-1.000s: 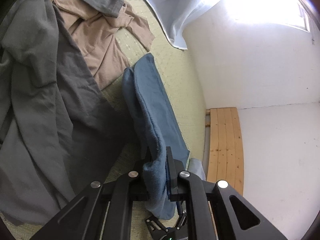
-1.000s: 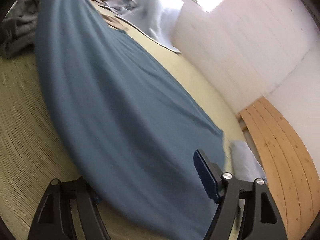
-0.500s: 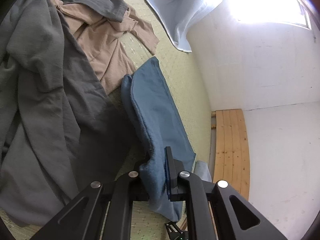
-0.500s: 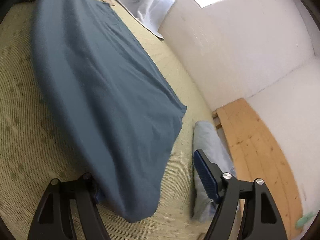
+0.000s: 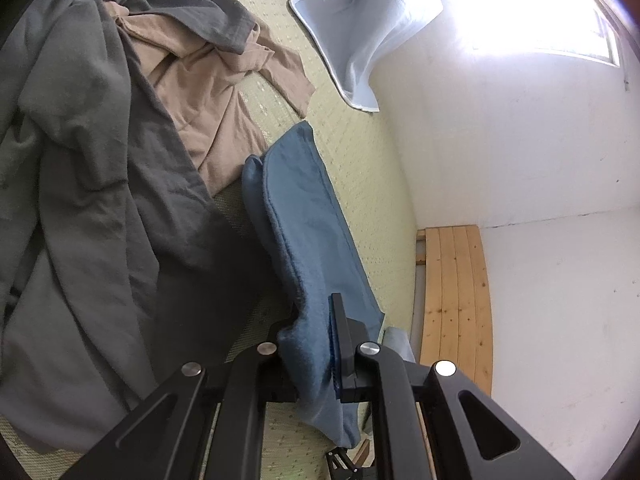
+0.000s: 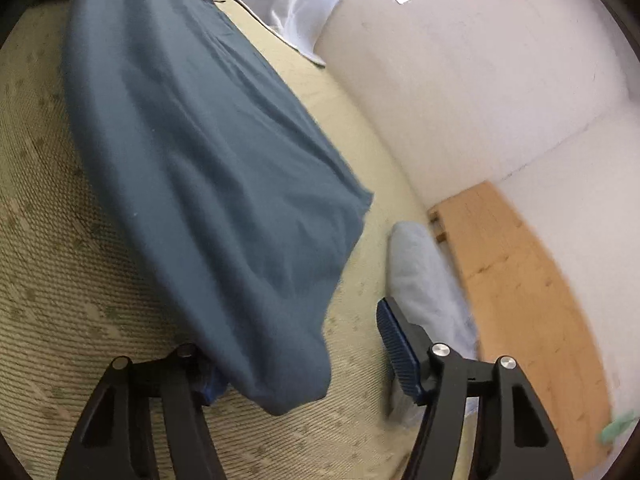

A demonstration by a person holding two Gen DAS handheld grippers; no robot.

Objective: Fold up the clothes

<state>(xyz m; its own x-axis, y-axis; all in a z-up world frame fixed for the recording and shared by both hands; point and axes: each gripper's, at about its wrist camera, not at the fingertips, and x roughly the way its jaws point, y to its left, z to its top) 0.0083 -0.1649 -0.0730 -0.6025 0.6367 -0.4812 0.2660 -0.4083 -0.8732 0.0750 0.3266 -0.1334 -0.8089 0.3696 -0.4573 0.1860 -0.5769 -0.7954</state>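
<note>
Left gripper [image 5: 316, 344], bottom centre of the left wrist view: I have it clamped on a thick fold of the blue garment [image 5: 304, 224]. Cloth is pinched between the two pads, the blue-faced pad pressing its right side. From the grip the garment runs up the frame as a long narrow fold lying on the woven mat [image 5: 360, 148], ending just right of centre.

Right gripper [image 6: 304, 356], bottom of the right wrist view: jaws apart, and they have just been closing. The hanging lower edge of the blue garment sits between them, draped over the left finger. The ribbed blue pad [image 6: 398, 350] on the right finger stands clear of the cloth, so no grip here yet. The garment fills the left and centre of this view, sloping up to the upper left.

Outward, left wrist view: a grey garment [image 5: 80, 200] is heaped over the whole left side, its edge next to the blue fold. A tan garment [image 5: 208, 92] lies partly under the grey one, upper centre. A pale blue sheet [image 5: 360, 28] lies at the top, against the white wall [image 5: 520, 140].

Right wrist view: a small folded light-blue cloth [image 6: 424, 272] lies on the mat just beyond the right finger, beside a strip of wooden slats [image 6: 520, 280] at the foot of the wall. Something green shows at the lower right edge, too blurred to identify.
</note>
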